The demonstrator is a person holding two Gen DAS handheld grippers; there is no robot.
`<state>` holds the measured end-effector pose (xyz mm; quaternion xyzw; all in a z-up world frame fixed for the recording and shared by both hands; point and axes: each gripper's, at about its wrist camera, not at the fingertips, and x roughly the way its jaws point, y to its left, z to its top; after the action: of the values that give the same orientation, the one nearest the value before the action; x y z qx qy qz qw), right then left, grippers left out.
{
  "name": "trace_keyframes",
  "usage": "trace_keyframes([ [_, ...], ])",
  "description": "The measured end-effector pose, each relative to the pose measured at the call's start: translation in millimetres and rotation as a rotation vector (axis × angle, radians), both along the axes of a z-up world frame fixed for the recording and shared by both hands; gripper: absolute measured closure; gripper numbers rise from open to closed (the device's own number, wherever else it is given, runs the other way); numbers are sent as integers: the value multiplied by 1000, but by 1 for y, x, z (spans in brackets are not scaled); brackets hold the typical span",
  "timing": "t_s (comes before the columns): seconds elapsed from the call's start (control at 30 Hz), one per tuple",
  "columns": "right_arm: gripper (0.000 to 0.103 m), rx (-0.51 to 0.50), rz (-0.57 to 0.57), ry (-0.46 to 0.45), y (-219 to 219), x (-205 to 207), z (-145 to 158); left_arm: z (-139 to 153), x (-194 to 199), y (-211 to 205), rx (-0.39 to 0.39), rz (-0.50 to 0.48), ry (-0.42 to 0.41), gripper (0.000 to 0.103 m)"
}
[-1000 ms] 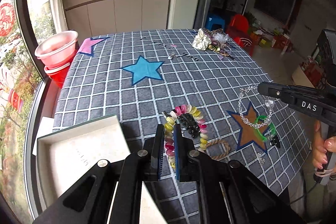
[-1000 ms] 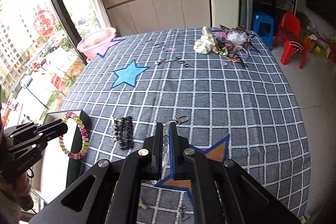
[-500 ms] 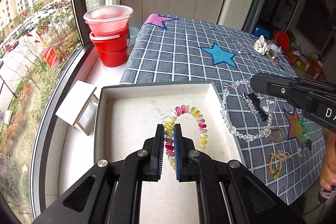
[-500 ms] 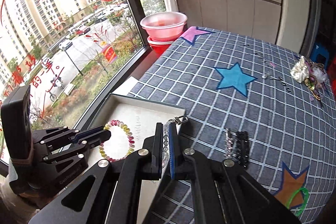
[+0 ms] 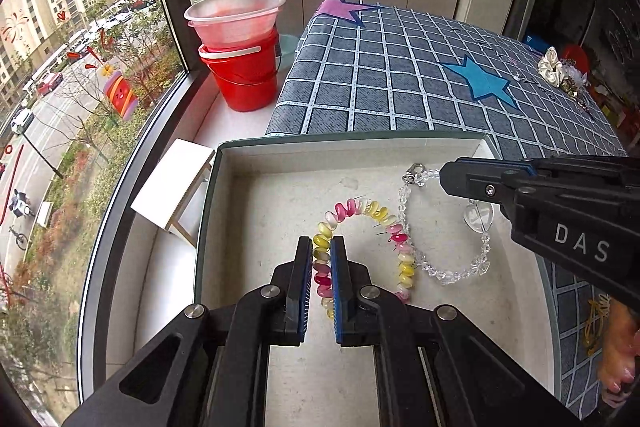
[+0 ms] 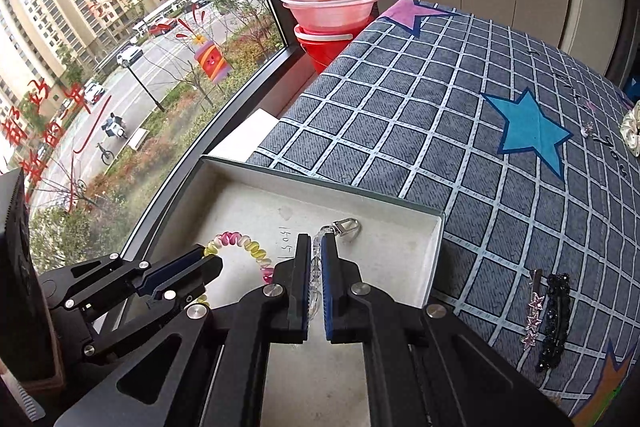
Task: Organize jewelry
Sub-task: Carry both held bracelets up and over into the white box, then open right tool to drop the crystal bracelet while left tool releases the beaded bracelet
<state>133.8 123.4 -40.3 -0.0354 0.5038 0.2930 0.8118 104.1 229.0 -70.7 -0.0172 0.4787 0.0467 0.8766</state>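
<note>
A pink and yellow bead bracelet [image 5: 362, 213] hangs from my left gripper [image 5: 321, 247], which is shut on it over the open white-lined box [image 5: 344, 147]. My right gripper [image 6: 315, 247] is shut on a clear crystal bracelet [image 5: 444, 267] with a metal clasp [image 6: 347, 226], also held over the box [image 6: 320, 183]. In the left wrist view the right gripper [image 5: 446, 175] reaches in from the right, and the crystal loop overlaps the bead bracelet. In the right wrist view the left gripper [image 6: 216, 261] holds the bead bracelet [image 6: 240, 243] at the lower left.
The box sits at the window-side edge of a grey checked tablecloth [image 6: 440, 115] with star patches. Black and pink hair clips [image 6: 548, 311] lie to the right of the box. A red bucket with a pink basin [image 5: 240, 39] stands by the window. More jewelry [image 5: 560, 71] lies at the far edge.
Both grippers have moved left from over the table to over the box and come lower into it, each still holding its bracelet. The crystal bracelet now overlaps the bead one.
</note>
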Motion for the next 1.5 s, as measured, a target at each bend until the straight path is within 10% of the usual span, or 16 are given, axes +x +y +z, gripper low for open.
trace_keyframes([
  [0.47, 94, -65, -23, 77, -6, 13, -33, -14, 5, -6, 97, 30, 45, 87],
  [0.63, 60, -30, -43, 62, -13, 13, -20, -7, 1, -8, 97, 37, 23, 87],
  [0.97, 45, 50, -126, -38, -61, -7, 35, 5, -4, -15, 83, 22, -7, 86],
  [1.0, 45, 53, -134, -42, -66, -10, 38, 5, -3, -15, 82, 23, -3, 58],
  [1.03, 45, 56, -142, -45, -72, -12, 40, 5, -3, -16, 80, 28, 3, 0],
  [1.5, 23, 125, -258, -65, -152, -49, 52, 42, -27, -48, 68, -52, -59, 0],
])
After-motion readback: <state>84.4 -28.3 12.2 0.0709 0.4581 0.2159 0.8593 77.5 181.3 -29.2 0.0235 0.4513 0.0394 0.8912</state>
